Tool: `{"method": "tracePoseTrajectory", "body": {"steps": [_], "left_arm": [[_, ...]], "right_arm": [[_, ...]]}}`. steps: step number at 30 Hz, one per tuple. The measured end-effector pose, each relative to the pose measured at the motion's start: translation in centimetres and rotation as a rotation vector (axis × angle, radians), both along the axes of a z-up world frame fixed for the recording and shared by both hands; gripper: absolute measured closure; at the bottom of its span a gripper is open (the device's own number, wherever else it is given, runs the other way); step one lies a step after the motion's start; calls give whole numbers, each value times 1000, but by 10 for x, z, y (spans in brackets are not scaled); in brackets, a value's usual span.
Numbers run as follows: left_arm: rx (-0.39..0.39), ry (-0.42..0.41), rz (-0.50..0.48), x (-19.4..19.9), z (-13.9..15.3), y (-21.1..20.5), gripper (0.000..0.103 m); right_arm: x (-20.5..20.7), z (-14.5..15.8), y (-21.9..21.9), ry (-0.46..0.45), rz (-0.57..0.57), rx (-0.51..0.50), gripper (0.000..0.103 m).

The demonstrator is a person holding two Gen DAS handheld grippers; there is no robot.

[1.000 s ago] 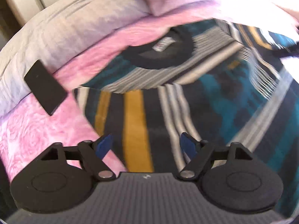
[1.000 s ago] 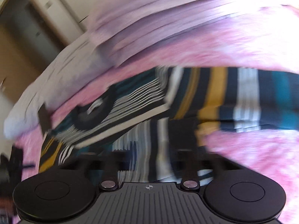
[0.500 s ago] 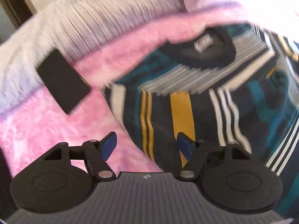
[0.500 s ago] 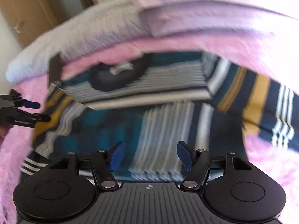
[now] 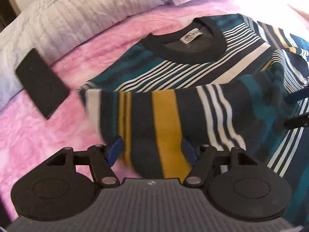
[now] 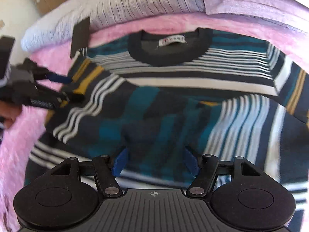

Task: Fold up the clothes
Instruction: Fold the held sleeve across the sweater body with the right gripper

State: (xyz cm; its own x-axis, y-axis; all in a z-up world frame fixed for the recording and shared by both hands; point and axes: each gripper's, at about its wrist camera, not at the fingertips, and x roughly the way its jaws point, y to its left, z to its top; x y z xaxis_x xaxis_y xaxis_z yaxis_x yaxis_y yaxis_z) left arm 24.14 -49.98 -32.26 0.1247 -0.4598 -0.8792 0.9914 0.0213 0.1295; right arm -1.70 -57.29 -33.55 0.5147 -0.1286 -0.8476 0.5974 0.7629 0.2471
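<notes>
Centrally, a striped sweater (image 5: 202, 89) in teal, navy, white and mustard lies on a pink blanket (image 5: 44, 135) spread over the bed, its black collar (image 5: 185, 46) and white neck label (image 5: 191, 36) toward 12 o'clock. In the left wrist view one sleeve (image 5: 166, 123) is folded across the body, running from 9 toward 3 o'clock. The left claw (image 5: 152, 150) hangs over this sleeve with its jaws standing wide; the blue fingertips (image 5: 115, 150) flank the mustard stripe, and whether they touch the cloth cannot be told; nothing is gripped. A black phone (image 5: 41, 81) lies at 9 o'clock of the sweater, partly on a grey ribbed quilt (image 5: 87, 9). In the right wrist view the right claw (image 6: 155, 163) is likewise wide apart and empty, poised above the sweater's (image 6: 173, 106) lower body, blue pads (image 6: 120, 161) clear of each other. The left claw (image 6: 63, 89) appears there at 9 o'clock, at the sleeve's mustard stripes (image 6: 85, 77), with the phone (image 6: 80, 34) at 11 o'clock and lilac pillows (image 6: 251, 0) at 1 o'clock.
</notes>
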Motion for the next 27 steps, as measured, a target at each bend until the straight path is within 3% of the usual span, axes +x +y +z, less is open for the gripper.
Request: {"method": "tracePoseTrajectory", "body": {"steps": [4,11,17,22,27], "left_arm": [[11,3,80,12,26,20,41],[-11,-12,137,5,82,57,40],[-1,-9,116,-26,107,68,37],[16,-37,58,-67,115,60,37],[23,-95,6,-121,127,49,36]], "right_arm": [[-23,20,3,18,-83,16,36],[-75,76,18,-46,-272,50,36],[-145,108,26,-83,-467,59,36],[-227,113,7,-95,-650,66,36],[-328,95,-37,-139,-860,89,36]]}}
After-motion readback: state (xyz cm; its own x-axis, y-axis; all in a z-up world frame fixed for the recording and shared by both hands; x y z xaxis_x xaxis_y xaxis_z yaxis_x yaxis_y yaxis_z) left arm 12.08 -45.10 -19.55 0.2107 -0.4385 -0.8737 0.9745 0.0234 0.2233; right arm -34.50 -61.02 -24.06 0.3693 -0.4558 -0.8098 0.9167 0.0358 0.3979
